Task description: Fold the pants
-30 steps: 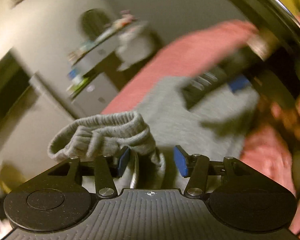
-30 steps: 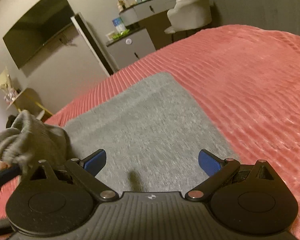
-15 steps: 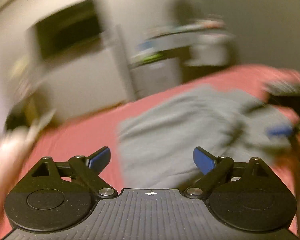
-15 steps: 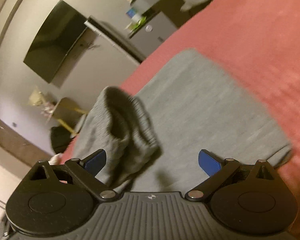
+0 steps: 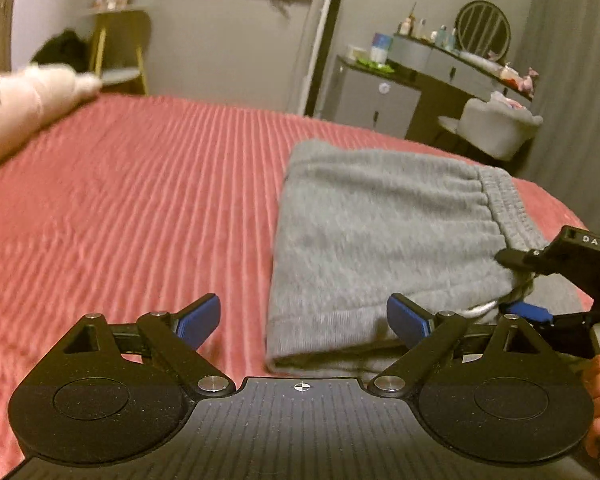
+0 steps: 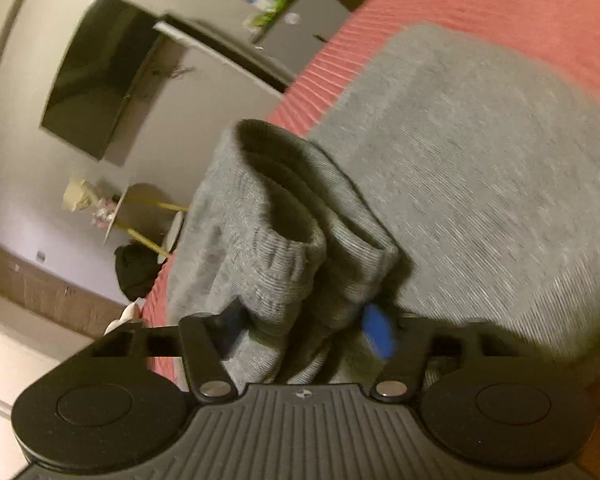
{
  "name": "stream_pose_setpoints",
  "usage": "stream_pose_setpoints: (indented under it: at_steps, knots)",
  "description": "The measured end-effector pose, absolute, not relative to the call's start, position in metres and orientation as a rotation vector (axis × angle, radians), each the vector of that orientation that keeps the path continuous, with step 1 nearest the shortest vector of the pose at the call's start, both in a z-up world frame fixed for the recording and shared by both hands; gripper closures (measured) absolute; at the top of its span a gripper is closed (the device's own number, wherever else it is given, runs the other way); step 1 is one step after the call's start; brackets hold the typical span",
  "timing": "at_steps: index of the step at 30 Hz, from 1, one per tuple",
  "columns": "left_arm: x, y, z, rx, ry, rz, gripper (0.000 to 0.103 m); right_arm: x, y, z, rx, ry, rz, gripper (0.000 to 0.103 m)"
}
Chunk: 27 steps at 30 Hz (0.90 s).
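We see the right gripper (image 6: 304, 332) closing on the pants (image 6: 460, 168) cuff; left gripper (image 5: 304, 320) — wide, empty — beside the pants' edge.

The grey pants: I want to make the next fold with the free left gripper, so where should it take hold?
Probably the near hem corner of the grey pants, approached from the bare bedspread side: that layered edge lies flat and exposed, beside the open left gripper.

One pants (image 5: 384, 232), two grippers (image 5: 304, 322) (image 6: 306, 330), perhaps one pillow (image 5: 24, 96)
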<state>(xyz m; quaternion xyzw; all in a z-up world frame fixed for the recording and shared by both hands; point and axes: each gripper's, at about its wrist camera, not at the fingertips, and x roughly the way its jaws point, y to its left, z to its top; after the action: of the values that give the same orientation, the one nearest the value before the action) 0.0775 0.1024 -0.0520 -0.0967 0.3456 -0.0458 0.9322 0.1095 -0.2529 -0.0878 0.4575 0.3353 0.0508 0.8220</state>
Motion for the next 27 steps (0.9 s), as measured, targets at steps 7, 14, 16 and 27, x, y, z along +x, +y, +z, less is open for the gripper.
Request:
stream_pose_setpoints:
  at_steps: [7,14,16,27]
  knots:
    - [0.072,0.098,-0.056,-0.212,0.713,-0.135,0.008,0.12,-0.251,-0.089,1.083,0.701,0.115,0.013]
    - [0.07,0.09,-0.06,-0.19,0.733,-0.153,0.008,0.132,-0.227,-0.058,0.892,0.736,0.037,0.056]
    - [0.071,0.088,-0.062,-0.18,0.738,-0.142,0.008,0.125,-0.223,-0.038,0.877,0.673,0.078,0.059]
    - [0.083,0.089,-0.076,-0.151,0.818,-0.022,0.009,0.096,-0.222,0.047,0.83,0.444,0.192,0.06]
